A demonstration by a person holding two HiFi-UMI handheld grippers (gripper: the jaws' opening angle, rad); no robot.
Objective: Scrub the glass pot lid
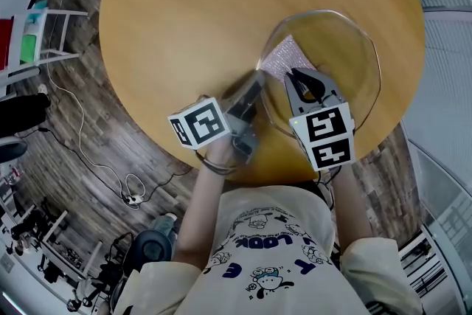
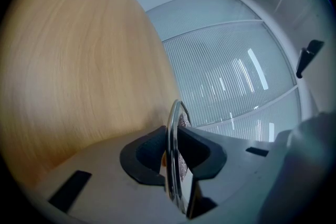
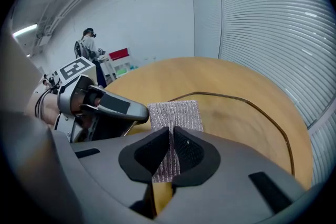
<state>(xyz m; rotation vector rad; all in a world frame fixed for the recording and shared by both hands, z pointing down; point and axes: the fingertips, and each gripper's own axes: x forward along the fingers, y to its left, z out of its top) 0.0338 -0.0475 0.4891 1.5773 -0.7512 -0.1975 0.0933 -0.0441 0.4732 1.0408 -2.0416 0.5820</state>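
Note:
The glass pot lid (image 1: 346, 48) lies on the round wooden table (image 1: 184, 11) at its right side, its metal rim (image 3: 252, 105) curving across the right gripper view. My left gripper (image 1: 258, 81) is shut on the lid's left rim (image 2: 172, 128), which stands edge-on between its black pads (image 2: 149, 152). My right gripper (image 1: 299, 77) is over the lid's near left part and is shut on a silver mesh scrub pad (image 3: 176, 115). The pad (image 1: 280, 54) sticks out past the jaws and rests against the glass. The left gripper (image 3: 113, 107) also shows beside the pad.
The table's near edge (image 1: 243, 173) lies just under both hands. A white rack (image 1: 44, 33) and loose cables (image 1: 110, 173) are on the floor to the left. Window blinds (image 3: 273, 23) run along the right. A person (image 3: 86, 47) stands far off in the room.

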